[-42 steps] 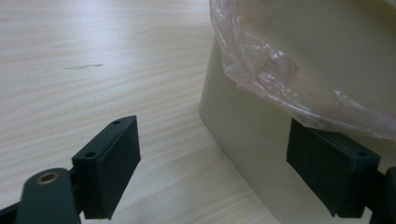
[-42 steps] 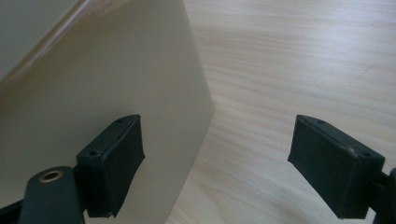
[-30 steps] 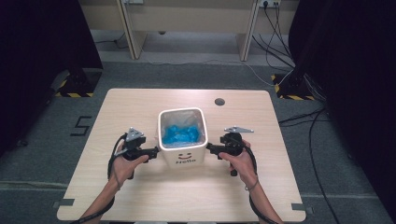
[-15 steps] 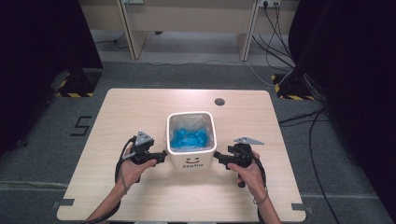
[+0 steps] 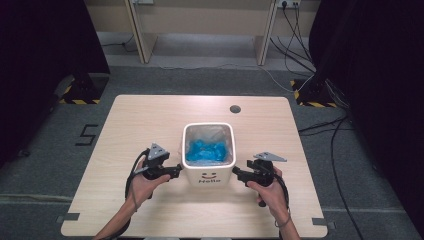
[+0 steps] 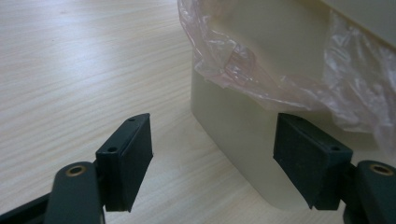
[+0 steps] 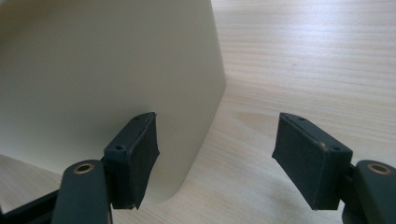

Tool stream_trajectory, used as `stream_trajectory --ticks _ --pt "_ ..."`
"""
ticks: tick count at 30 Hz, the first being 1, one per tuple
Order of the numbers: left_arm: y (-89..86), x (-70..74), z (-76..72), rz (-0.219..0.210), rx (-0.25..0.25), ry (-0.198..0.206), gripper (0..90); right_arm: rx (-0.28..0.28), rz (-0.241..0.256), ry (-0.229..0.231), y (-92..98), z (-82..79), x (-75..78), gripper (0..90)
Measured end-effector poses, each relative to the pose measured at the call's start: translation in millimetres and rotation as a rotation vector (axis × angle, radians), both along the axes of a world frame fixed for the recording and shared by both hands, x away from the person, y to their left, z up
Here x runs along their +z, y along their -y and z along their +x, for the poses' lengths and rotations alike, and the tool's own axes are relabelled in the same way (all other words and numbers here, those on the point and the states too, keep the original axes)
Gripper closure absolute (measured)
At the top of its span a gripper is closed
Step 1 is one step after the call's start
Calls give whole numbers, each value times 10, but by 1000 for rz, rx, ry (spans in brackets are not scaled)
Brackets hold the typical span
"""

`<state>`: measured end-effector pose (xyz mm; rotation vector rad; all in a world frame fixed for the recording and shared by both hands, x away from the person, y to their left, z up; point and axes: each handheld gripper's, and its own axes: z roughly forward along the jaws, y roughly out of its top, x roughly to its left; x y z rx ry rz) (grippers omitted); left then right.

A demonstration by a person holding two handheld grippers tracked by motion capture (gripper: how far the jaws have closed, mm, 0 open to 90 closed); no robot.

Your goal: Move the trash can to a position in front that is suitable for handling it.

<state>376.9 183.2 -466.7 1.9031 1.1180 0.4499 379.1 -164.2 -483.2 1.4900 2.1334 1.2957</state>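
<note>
A white square bin (image 5: pixel 208 172) with a smiley face and the word "Hello" stands on the wooden table (image 5: pixel 125 125), lined with a thin clear bag (image 6: pixel 280 70) and holding crumpled blue material (image 5: pixel 205 151). My left gripper (image 5: pixel 176 172) is open at the bin's left side, its jaws pointing at the wall (image 6: pixel 233 135). My right gripper (image 5: pixel 236 174) is open at the bin's right side, close to the wall (image 7: pixel 102 70). Neither holds anything.
A small dark round hole (image 5: pixel 235 108) sits in the table near its far edge. Black cables (image 5: pixel 300 30) lie on the grey floor beyond the table, and yellow-black striped bases (image 5: pixel 80 95) stand at both far corners.
The bin has come toward the near edge of the table and slightly right, with both grippers moving along beside it. It now sits on the table with both grippers open at its sides.
</note>
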Motion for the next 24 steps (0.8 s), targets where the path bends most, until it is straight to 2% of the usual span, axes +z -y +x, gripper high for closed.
stream_trajectory --ticks 3,5,10,15,18,22,24 --pt "-14 -8 -3 -11 -10 0 268 6 -1 6 17 -17 -2 292" --pt "-47 -24 -2 -34 -8 -1 212 3 4 -3 41 -10 -17 219" --pt "-186 -55 -71 -67 19 -13 190 -33 5 -3 143 17 -54 214" --pt "-283 -100 -207 -92 18 -26 181 -61 0 -18 268 15 -110 202" --pt "-305 -176 -288 -81 -20 -38 173 -70 4 -22 307 19 -128 199" --pt "-314 -253 -344 -49 -29 -29 170 -59 2 -20 286 15 -130 194" --pt "-314 -270 -365 -57 -36 -33 168 -57 -3 -28 270 14 -144 192"
